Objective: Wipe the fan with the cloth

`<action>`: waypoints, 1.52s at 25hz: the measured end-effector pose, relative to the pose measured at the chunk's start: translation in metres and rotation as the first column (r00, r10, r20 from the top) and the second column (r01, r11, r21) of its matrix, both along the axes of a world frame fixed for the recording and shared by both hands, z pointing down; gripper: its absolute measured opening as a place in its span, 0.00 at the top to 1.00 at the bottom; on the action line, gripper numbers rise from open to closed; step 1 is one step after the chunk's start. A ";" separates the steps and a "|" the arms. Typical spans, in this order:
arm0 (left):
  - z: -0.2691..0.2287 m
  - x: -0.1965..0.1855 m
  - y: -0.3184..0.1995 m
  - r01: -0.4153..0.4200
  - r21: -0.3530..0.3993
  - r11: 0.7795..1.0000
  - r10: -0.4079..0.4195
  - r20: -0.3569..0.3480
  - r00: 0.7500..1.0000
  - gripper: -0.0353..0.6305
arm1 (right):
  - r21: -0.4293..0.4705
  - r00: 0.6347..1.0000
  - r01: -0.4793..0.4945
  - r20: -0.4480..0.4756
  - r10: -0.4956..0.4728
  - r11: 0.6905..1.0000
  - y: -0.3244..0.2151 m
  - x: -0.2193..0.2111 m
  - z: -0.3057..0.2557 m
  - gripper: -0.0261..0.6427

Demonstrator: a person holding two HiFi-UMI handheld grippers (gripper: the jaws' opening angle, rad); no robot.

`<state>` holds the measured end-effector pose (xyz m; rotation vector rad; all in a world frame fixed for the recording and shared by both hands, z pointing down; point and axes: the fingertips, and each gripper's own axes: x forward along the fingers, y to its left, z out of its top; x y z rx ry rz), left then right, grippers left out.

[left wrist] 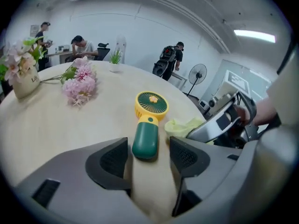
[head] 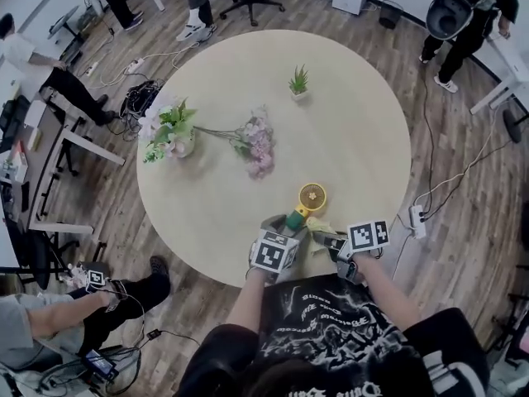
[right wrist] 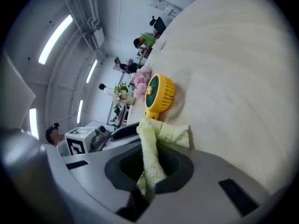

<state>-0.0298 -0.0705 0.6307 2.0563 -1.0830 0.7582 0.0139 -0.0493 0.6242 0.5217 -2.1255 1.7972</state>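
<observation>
A small hand fan with a yellow head [head: 312,195] and a green handle lies flat on the round table [head: 248,64], near its front edge. My left gripper [head: 287,227] stands open just before it. In the left gripper view the handle's end [left wrist: 145,143] lies between the two pads [left wrist: 114,160], with a gap on each side. My right gripper [head: 328,239] is to the right of the handle, shut on a yellow-green cloth [right wrist: 161,134]. The cloth bunches out of the jaws toward the fan [right wrist: 159,93] and rests on the table beside the handle [left wrist: 184,126].
A pink flower bunch [head: 258,147] lies mid-table, a vase of flowers [head: 169,135] stands at the left, and a small potted plant [head: 298,81] at the far side. People, chairs and desks surround the table. Cables and a power strip [head: 417,219] lie on the floor.
</observation>
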 end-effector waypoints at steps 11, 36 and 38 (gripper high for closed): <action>-0.018 -0.043 -0.033 0.285 -0.056 0.957 -0.290 -0.179 0.940 0.80 | 0.144 0.890 0.443 -0.194 -0.413 0.885 0.023 -0.030 0.009 0.91; -0.018 -0.006 -0.049 0.066 -0.109 0.992 -0.080 -0.133 0.988 0.78 | 0.054 0.982 0.146 -0.132 -0.138 0.988 -0.016 -0.028 0.013 0.91; -0.020 -0.006 -0.050 0.047 -0.075 0.996 -0.054 -0.096 0.994 0.77 | 0.016 0.995 0.023 -0.094 -0.021 1.000 -0.026 -0.016 0.010 0.91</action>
